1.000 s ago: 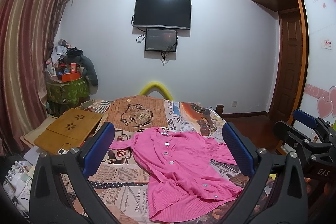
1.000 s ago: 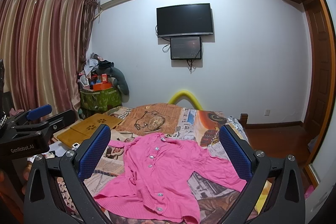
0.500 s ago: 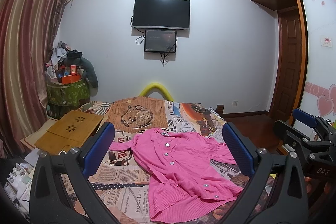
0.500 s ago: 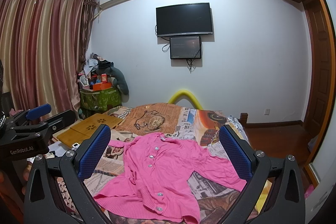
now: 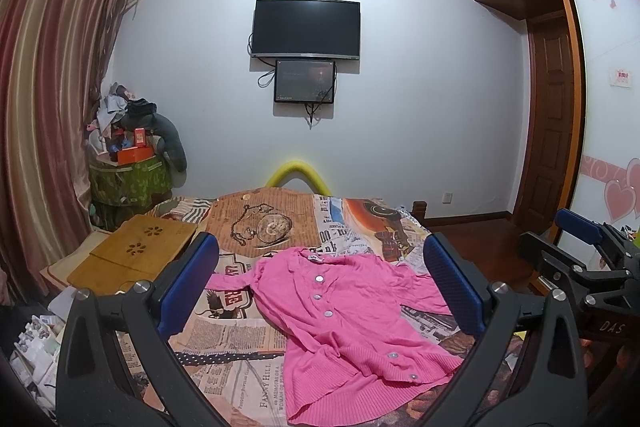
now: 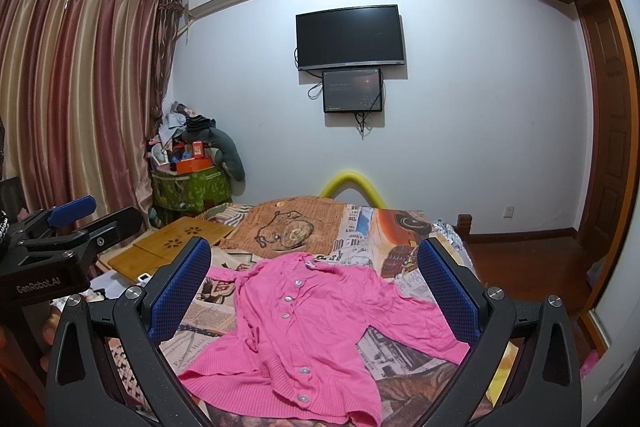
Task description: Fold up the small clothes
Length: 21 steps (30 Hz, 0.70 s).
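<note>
In the left wrist view, a pink cardigan is seen lying flat on the bed, on a bedspread with newspaper prints. It is spread out near the front edge of the bed, with its neck toward the far edge and its hem toward the near edge. Its buttons are done up, and both sleeves are stretched out to the sides. The left gripper is held up above the near edge of the bed, with its blue pads wide apart and nothing between them. The cardigan is not touched by it. The right gripper is seen at the right side of this view, off the bed's right edge, but whether it is open cannot be told from here. A wooden lap table is seen at the left edge of the bed, well apart from the cardigan. In the right wrist view, the same cardigan is seen between the pads of the right gripper, which are also spread wide with nothing held. The left gripper is seen at the left side of this view. No part of the cardigan is folded yet, so the task is judged to be only at its start. The sleeves and the body are all left to be folded.
</note>
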{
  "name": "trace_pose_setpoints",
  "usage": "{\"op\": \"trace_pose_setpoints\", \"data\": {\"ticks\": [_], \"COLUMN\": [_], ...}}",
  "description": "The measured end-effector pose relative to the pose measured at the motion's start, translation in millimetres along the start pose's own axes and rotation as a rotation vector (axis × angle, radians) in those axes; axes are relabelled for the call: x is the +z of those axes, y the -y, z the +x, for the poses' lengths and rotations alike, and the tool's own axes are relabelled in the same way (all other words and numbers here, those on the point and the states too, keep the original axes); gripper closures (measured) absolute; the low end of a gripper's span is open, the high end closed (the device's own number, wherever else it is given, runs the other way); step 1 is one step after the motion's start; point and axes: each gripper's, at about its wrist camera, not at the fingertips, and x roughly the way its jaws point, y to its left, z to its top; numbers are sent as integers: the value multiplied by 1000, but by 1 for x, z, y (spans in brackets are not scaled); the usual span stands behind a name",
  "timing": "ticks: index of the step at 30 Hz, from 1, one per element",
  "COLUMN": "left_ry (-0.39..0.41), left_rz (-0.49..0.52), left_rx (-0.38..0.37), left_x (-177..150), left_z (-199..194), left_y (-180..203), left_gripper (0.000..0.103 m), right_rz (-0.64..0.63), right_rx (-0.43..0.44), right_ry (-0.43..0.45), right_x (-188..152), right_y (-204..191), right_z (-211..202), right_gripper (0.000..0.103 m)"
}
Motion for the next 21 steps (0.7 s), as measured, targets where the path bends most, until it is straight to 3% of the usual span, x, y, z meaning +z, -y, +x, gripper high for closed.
{"op": "trace_pose_setpoints", "data": {"ticks": [13, 21], "left_ry": [-20, -92], "left_rz": [-13, -5], "left_rx": [6, 33], "left_x": [-3, -5], "left_z": [11, 62], "left_y": [-6, -32], "left_gripper": [0, 0], "right_rz": [5, 20], "right_rx": [7, 18], "right_ry": [-14, -75], "right_x": [2, -6], "right_y": [-1, 10], "right_z": [-1, 32], "right_gripper": [0, 0]}}
